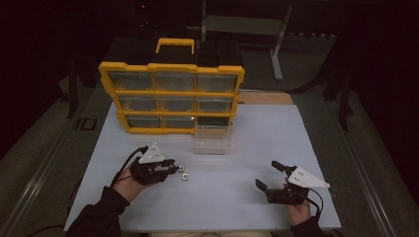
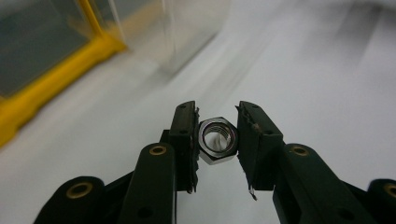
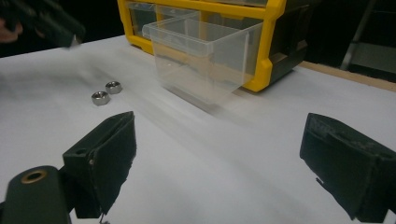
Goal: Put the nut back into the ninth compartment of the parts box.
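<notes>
My left gripper (image 2: pixel 217 112) is shut on a steel hex nut (image 2: pixel 218 140), its pads pressing the nut's two flat sides, with the threaded hole facing the camera. In the high view the left gripper (image 1: pixel 170 168) hovers at the table's left, held off the white surface. Two more hex nuts (image 1: pixel 180 168) (image 1: pixel 187 176) lie on the table just to its right, and they also show in the right gripper view (image 3: pixel 100 97) (image 3: pixel 113 87). My right gripper (image 1: pixel 267 174) rests at the near right, jaws wide open with nothing between them (image 3: pixel 224 154).
A clear plastic bin (image 1: pixel 212 138) (image 3: pixel 205 60) stands on the white table (image 1: pixel 257 128) in front of a yellow-framed drawer organizer (image 1: pixel 170 94) (image 3: pixel 268 46). The organizer's lower right slot is open and dark. A metal stand sits behind the table.
</notes>
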`<action>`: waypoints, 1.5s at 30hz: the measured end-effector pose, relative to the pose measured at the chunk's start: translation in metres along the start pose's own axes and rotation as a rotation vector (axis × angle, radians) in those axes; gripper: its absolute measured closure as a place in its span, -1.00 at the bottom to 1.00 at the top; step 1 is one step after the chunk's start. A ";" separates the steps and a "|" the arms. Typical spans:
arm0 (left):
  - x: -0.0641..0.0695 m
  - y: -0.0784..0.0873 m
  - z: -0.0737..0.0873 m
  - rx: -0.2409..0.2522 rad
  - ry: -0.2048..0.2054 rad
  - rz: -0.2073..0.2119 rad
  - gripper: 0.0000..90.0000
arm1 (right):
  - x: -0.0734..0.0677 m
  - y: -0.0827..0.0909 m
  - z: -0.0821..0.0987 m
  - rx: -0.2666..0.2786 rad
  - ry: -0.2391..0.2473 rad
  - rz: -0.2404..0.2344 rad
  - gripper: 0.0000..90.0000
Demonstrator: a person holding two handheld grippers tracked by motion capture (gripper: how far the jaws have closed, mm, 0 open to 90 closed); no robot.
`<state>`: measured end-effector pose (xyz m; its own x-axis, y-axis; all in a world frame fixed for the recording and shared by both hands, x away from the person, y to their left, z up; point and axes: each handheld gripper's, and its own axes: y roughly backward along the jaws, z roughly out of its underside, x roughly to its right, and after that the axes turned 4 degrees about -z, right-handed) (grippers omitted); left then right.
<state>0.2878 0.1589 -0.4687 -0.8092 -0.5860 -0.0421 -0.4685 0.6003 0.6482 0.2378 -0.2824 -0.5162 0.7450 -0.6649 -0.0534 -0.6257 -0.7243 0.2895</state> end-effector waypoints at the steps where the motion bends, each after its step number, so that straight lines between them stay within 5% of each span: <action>1: -0.004 0.009 -0.013 0.019 -0.006 -0.010 0.51 | 0.000 0.000 0.000 -0.002 0.002 0.001 -0.76; 18: -0.018 0.016 -0.062 0.076 0.014 -0.029 0.51 | 0.001 0.000 0.000 -0.002 -0.001 0.001 -0.76; 45: -0.012 -0.042 -0.113 0.069 0.033 -0.007 0.51 | 0.001 0.000 0.001 -0.006 -0.007 -0.006 -0.76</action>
<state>0.3576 0.0793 -0.4093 -0.7940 -0.6076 -0.0205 -0.4985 0.6314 0.5940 0.2386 -0.2836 -0.5173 0.7473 -0.6616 -0.0619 -0.6195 -0.7274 0.2952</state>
